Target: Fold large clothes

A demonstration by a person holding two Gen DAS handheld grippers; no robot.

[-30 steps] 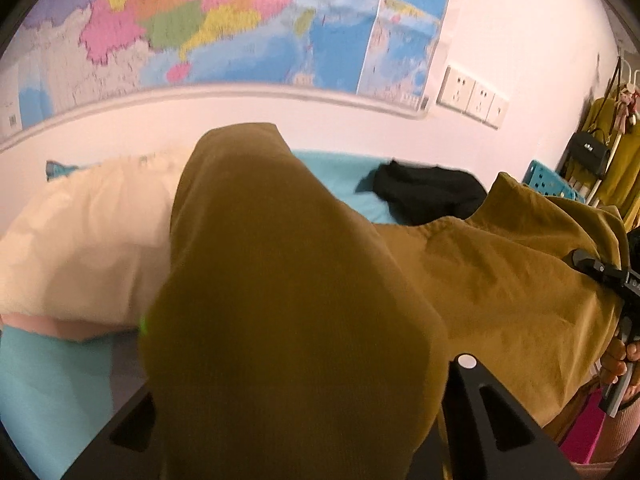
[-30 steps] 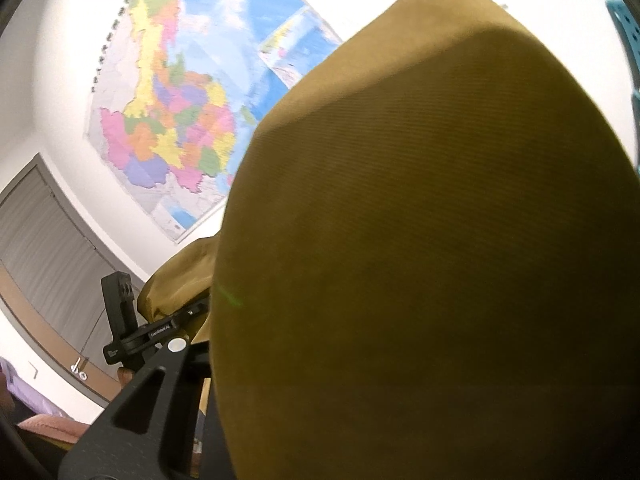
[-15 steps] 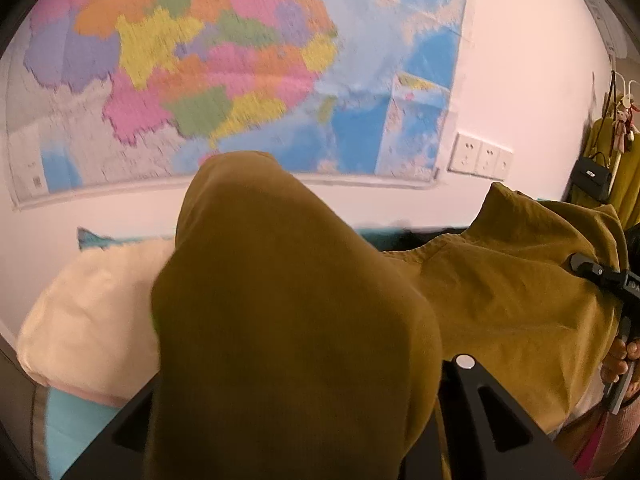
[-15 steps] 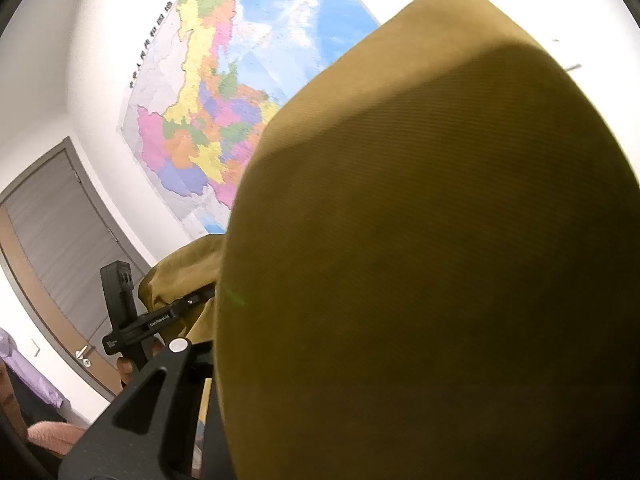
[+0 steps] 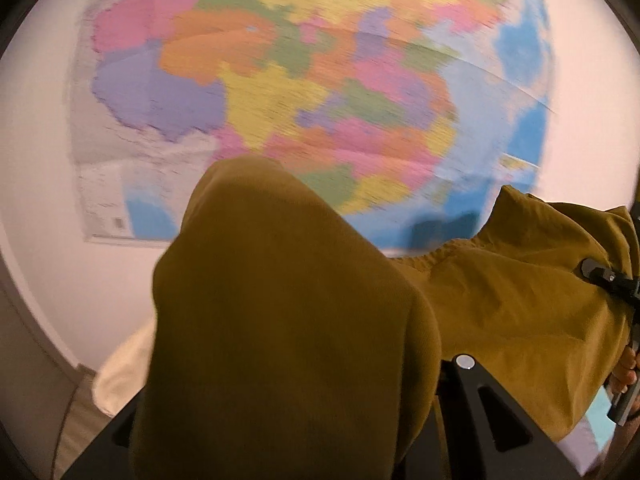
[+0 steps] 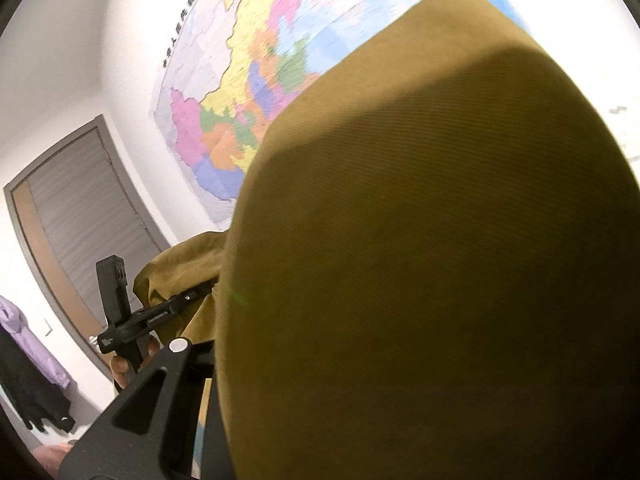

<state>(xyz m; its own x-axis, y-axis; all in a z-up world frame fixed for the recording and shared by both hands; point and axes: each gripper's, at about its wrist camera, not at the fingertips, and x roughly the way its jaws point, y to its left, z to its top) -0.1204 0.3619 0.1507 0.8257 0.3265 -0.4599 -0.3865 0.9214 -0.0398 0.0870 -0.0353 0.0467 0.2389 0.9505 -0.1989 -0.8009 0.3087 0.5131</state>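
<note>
A large mustard-brown garment (image 5: 288, 320) is held up in the air between both grippers. In the left wrist view it bulges over my left gripper (image 5: 304, 432), which is shut on its edge, and stretches right to the right gripper's body (image 5: 616, 284). In the right wrist view the same garment (image 6: 420, 260) covers most of the frame and drapes over my right gripper (image 6: 320, 420), which is shut on it. The left gripper's body (image 6: 132, 320) shows at the left, with cloth bunched on it. Both sets of fingertips are hidden by cloth.
A coloured wall map (image 5: 320, 92) fills the wall ahead. A cream pillow (image 5: 120, 376) lies low at the left. A grey door (image 6: 80, 220) and hanging purple and black clothes (image 6: 28, 360) are at the left in the right wrist view.
Both grippers have lifted and tilted upward with the garment. The bed, black cloth and wall sockets have dropped out of the left view, and the map now fills it.
</note>
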